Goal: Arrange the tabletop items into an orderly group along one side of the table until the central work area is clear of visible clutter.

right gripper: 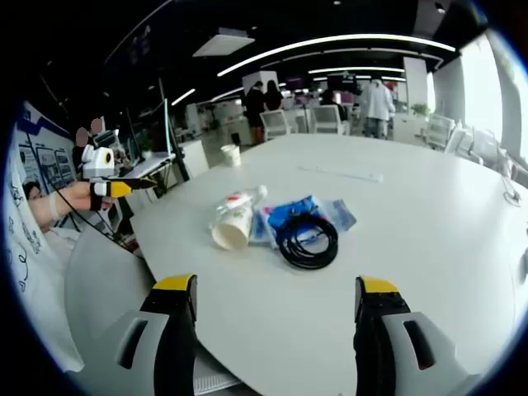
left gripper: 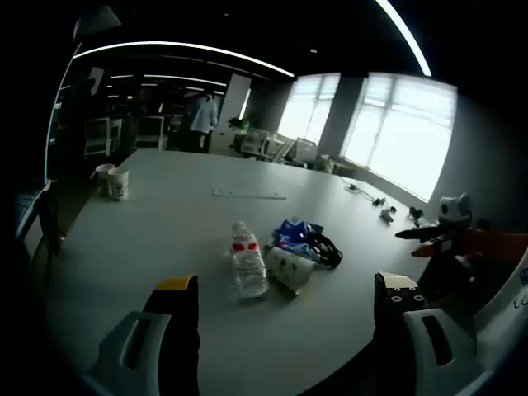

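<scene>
Tabletop: broad white oval tabletop (right gripper: 429, 247) spanning both views.
Clutter: bunched at frame centre.
Packet: flat blue plastic packet (right gripper: 309, 213), under the cable.
Cable: coiled black cable (right gripper: 308, 239), lying on the packet.
Bottle: clear plastic bottle with red label (left gripper: 247, 260), on its side.
Cup: white paper cup (right gripper: 232, 228), tipped over, touching the bottle.
Left claw (left gripper: 286, 301): open, empty, lower frame.
Right claw (right gripper: 278, 301): open, empty, lower frame.

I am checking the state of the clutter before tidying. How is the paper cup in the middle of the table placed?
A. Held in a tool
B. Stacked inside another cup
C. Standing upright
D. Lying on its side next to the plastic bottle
D: the paper cup lies tipped over with its open mouth facing the camera, right beside the lying plastic bottle; both tools are open and empty.
</scene>
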Demonstrator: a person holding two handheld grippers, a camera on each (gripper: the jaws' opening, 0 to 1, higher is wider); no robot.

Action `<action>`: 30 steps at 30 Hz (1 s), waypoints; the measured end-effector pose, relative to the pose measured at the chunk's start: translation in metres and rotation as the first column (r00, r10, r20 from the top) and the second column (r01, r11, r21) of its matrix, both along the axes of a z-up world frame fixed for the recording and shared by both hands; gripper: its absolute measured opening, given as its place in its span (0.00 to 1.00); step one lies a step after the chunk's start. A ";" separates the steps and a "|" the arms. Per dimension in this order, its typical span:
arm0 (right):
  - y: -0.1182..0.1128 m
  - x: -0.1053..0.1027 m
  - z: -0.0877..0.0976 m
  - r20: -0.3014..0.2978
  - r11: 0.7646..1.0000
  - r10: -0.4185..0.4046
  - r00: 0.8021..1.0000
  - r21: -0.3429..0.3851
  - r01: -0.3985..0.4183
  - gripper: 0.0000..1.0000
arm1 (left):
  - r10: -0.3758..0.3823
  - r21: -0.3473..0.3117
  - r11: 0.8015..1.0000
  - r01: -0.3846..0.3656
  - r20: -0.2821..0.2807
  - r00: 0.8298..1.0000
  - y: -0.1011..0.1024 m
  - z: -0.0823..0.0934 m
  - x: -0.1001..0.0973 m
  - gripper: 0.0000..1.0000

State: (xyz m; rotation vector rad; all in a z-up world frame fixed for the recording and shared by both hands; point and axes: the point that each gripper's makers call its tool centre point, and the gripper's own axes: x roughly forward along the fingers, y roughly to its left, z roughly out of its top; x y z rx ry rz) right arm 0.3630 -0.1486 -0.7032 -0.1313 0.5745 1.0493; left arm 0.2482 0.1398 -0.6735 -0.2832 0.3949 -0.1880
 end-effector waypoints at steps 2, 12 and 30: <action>0.002 0.001 0.001 -0.003 1.000 0.005 1.000 0.002 -0.005 0.75 | 0.001 -0.004 1.000 -0.001 0.002 1.000 0.000 0.000 0.000 0.84; 0.008 0.004 -0.001 -0.007 1.000 0.025 1.000 -0.007 -0.025 0.74 | 0.020 -0.003 1.000 -0.020 0.002 1.000 0.001 -0.003 -0.001 0.84; 0.004 -0.011 0.000 -0.017 0.997 -0.067 0.998 -0.026 0.067 0.73 | -0.035 -0.009 0.999 0.035 0.011 0.999 0.020 -0.005 -0.003 0.84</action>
